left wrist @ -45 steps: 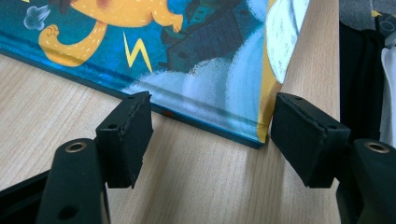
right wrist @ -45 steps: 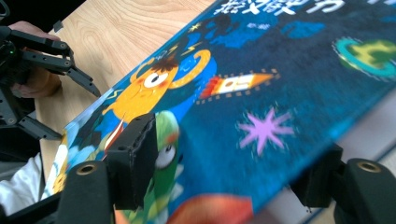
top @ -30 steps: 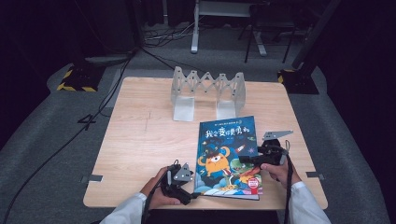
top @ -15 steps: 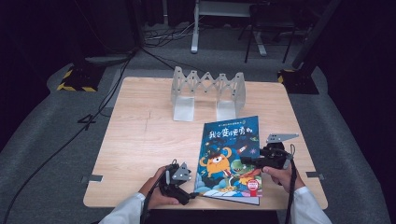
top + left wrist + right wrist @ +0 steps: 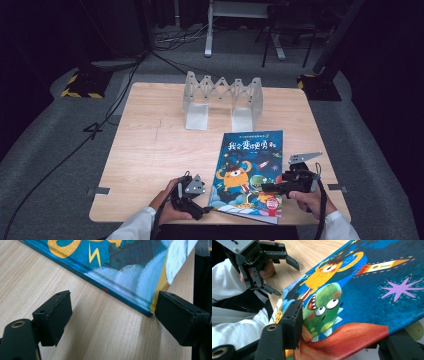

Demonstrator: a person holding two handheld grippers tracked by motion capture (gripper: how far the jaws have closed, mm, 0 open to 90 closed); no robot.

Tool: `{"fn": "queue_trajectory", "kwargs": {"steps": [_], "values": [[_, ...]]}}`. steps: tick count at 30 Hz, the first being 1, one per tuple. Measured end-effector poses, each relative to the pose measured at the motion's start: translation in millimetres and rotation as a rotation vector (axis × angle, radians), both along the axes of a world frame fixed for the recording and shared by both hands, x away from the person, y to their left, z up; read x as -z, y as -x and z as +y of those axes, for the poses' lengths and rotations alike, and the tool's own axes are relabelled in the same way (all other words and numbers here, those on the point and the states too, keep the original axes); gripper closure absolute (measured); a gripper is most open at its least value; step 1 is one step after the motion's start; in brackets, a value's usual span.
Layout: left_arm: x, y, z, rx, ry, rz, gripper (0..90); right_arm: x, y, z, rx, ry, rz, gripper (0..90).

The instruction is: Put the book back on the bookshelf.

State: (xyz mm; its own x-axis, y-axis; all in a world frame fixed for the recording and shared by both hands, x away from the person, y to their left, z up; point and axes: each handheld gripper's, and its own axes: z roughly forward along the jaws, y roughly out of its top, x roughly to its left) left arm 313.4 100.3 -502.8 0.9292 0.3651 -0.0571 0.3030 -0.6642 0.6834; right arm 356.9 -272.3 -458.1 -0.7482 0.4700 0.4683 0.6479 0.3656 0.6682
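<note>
At the near edge of the wooden table (image 5: 150, 150), the person's two hands enter from the bottom of the high view, each in a white sleeve (image 5: 135, 227) and each holding a gripper.

The left gripper (image 5: 207, 210) sits at the near left corner of the picture book (image 5: 250, 170). In the left gripper view its jaws stand wide apart with bare table between them; one pad (image 5: 53, 316) is well clear of the book, while the other pad (image 5: 181, 316) sits just beside the book's near corner (contact cannot be confirmed). The right gripper view shows the left gripper (image 5: 283, 277) farther off, jaws spread, at the book's corner.

The right gripper (image 5: 267, 187) reaches in over the book's right edge near its lower right corner. In the right gripper view the cover passes between the jaws: one pad (image 5: 293, 322) lies on top of the cover and the other sits beneath the book's edge, so the claw is clamped on the book. The book's right side appears raised off the table on that side.

The book lies cover up on the near right part of the table, blue with an orange monster and a green dinosaur.

Farther back, near the table's far edge, stands a grey accordion-style rack (image 5: 222, 100), apart from the book. Beyond the table, cables (image 5: 120, 95) trail across the grey floor.
</note>
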Motion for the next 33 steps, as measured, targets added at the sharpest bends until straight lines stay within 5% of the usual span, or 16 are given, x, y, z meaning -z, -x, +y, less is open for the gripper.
{"fn": "queue_trajectory", "kwargs": {"steps": [6, 11, 14, 17, 25, 33], "values": [[-0.8, -2.6, 0.3, 0.013, 0.002, 0.008, 14.9, -2.5, -1.7, 0.5, -0.03, -0.039, -0.007, 53.1], [-2.5, -8.1, 5.9, 0.012, 0.023, 0.051, 15.4, -16.6, 1.4, 8.1, -0.073, -0.032, -0.109, 53.7], [-4.1, -11.7, 11.9, -0.034, 0.03, 0.046, 19.7, -21.4, 2.5, 11.1, -0.094, -0.017, -0.148, 53.9], [-5.9, -17.3, 20.5, -0.045, 0.073, 0.079, 19.1, -25.8, 5.8, 14.4, -0.101, -0.012, -0.194, 54.2], [-19.4, -36.1, 23.7, -0.052, 0.142, 0.086, 16.7, -37.3, 16.6, 25.1, -0.13, 0.015, -0.382, 54.9], [-20.3, -52.5, 9.0, -0.06, 0.175, 0.106, 16.1, -38.0, 19.8, 27.3, -0.14, 0.014, -0.439, 55.0]]}}
